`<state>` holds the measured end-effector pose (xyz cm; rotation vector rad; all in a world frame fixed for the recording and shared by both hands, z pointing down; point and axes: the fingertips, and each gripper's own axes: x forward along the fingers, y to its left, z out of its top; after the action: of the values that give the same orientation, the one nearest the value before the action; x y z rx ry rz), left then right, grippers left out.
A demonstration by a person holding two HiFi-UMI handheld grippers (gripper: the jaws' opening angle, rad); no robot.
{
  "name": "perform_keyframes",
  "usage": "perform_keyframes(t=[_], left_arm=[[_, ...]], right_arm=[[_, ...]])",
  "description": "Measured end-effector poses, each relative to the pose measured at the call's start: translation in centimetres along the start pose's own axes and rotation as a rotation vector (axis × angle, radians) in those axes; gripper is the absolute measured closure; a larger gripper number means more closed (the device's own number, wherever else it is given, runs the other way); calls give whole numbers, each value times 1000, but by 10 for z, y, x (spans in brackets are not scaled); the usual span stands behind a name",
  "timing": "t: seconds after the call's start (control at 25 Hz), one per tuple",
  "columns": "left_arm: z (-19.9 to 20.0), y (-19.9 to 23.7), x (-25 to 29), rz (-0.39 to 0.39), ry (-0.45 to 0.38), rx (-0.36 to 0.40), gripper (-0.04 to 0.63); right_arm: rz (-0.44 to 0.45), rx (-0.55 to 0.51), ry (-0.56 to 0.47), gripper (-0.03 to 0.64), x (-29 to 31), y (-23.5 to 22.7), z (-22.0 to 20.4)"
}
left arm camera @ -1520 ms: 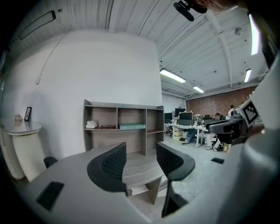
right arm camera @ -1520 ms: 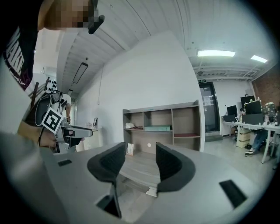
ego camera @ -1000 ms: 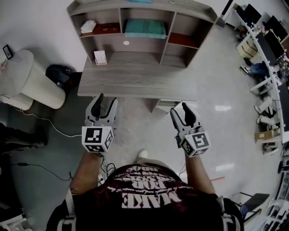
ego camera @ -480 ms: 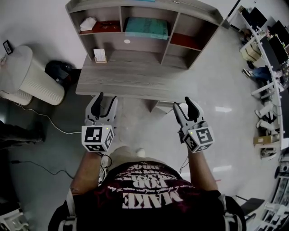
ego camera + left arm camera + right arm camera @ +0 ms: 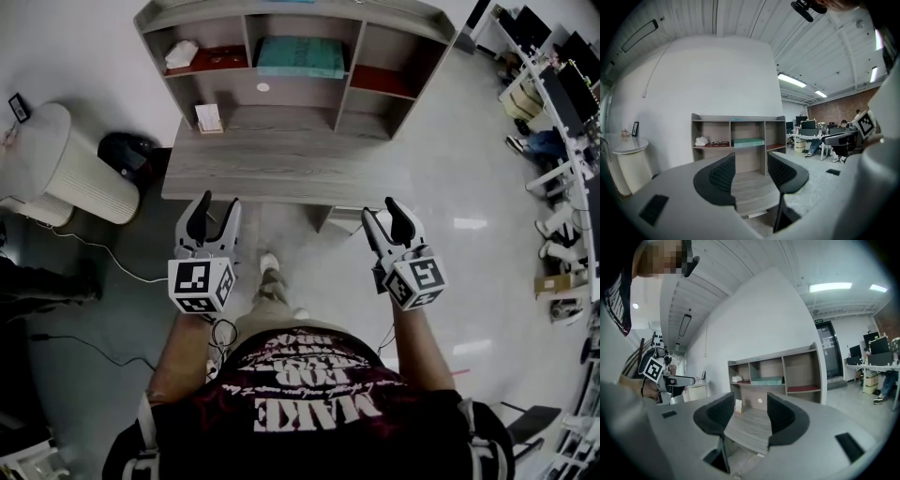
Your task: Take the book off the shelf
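The book (image 5: 301,58) lies flat in the middle compartment of the shelf (image 5: 427,25), a teal slab that nearly fills the width of its cubby. In the compartment to its left sit a crumpled white thing (image 5: 182,53) and a pair of glasses (image 5: 223,59) on a red liner. The compartment to its right shows only a red liner of its own. The shelf stands at the back of a grey wood-grain bench (image 5: 281,171), against the white wall. A small white card (image 5: 208,118) stands on the bench under the left compartment.

The person stands in front of the bench, one foot (image 5: 269,265) forward on the floor, both arms held out. The left gripper (image 5: 217,208) hovers just short of the bench's front edge on the left. Its fingers (image 5: 719,177) are spread wide with nothing between them, only the bench and shelf beyond. The right gripper (image 5: 382,217) is level with it on the right, near the bench's front right corner. Its fingers (image 5: 780,414) are equally wide and empty. Both are well apart from the book.

Left of the bench stands a round white ribbed cabinet (image 5: 58,167) with a black bag (image 5: 127,152) beside it. Far to the right are office desks (image 5: 561,89) with monitors.
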<state>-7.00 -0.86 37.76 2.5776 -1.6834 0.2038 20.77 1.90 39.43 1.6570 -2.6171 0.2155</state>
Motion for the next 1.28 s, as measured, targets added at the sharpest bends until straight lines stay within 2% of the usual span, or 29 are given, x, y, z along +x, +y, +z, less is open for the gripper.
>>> perform_keyframes(t=[0.28,0.6,0.76,1.28], left_arm=[[6,-5,8,-21,-11,13,390],[5,13,22,-18,-7,-17,390],[9,26,41,-29,-11,-51,390],[20,57,134,-75,15,-51,390]], right_arm=[[-5,9,-17,400,2,0,1],[2,1,-24,400,27,3,8],[-3,3,-22,400,47,-3,14],[-29,22,-5,400,129,-43,27]])
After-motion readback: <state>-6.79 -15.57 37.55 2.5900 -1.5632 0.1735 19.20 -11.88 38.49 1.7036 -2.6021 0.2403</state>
